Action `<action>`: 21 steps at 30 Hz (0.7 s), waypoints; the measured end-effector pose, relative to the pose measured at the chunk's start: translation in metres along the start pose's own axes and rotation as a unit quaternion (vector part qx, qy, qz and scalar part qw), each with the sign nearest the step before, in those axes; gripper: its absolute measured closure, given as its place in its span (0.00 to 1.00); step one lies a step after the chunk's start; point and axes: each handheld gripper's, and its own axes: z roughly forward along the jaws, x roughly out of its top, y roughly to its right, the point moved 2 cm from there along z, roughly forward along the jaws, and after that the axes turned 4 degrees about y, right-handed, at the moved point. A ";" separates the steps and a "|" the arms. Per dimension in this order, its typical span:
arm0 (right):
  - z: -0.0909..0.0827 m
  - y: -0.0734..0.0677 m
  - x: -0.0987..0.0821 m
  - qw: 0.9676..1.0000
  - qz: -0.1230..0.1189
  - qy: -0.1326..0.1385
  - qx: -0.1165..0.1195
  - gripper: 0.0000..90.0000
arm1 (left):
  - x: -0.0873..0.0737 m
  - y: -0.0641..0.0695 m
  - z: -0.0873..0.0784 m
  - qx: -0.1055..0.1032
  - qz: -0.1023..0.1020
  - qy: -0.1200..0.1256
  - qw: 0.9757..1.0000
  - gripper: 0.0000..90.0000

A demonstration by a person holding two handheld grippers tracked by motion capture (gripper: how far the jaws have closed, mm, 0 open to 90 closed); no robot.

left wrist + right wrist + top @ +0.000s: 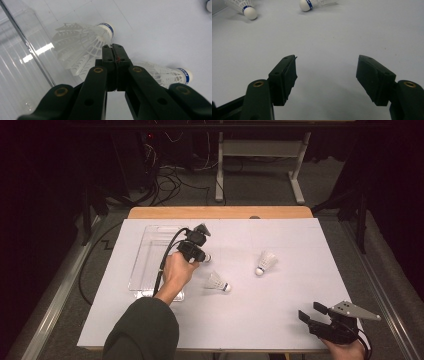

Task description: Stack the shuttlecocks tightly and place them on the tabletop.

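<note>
My left gripper (203,255) hangs just right of a clear plastic tray (145,270), with its jaws shut on the edge of a white shuttlecock's (80,47) skirt; the cork (207,257) points away from the hand. In the left gripper view the jaws (115,48) meet tightly over the mesh skirt. A second shuttlecock (217,282) lies on the white table sheet just below and beyond the held one, and a third (265,262) lies further right. My right gripper (311,311) rests near the front right corner, open with nothing between its jaws (327,58).
A white sheet (280,320) covers the wooden table (220,212). The clear tray stands left of centre with its wall (25,42) close beside the held shuttlecock. Behind the table are cables on the floor and a white desk frame (218,170).
</note>
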 end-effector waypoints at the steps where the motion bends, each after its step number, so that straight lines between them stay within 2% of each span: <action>1: 0.000 0.000 0.000 1.000 0.000 0.000 0.000 0.37 | 0.001 0.000 -0.001 0.000 0.001 -0.002 1.000 0.99; 5: -0.001 0.000 0.000 1.000 0.000 0.001 0.000 0.37 | 0.003 0.004 -0.001 0.006 0.007 -0.008 1.000 0.99; 11: -0.002 0.001 -0.001 1.000 0.003 0.003 -0.001 0.37 | 0.005 0.004 0.003 0.001 0.009 -0.019 1.000 0.99; 21: -0.003 0.000 -0.001 1.000 0.004 0.002 -0.004 0.37 | 0.013 0.007 0.007 0.001 0.013 -0.018 1.000 0.98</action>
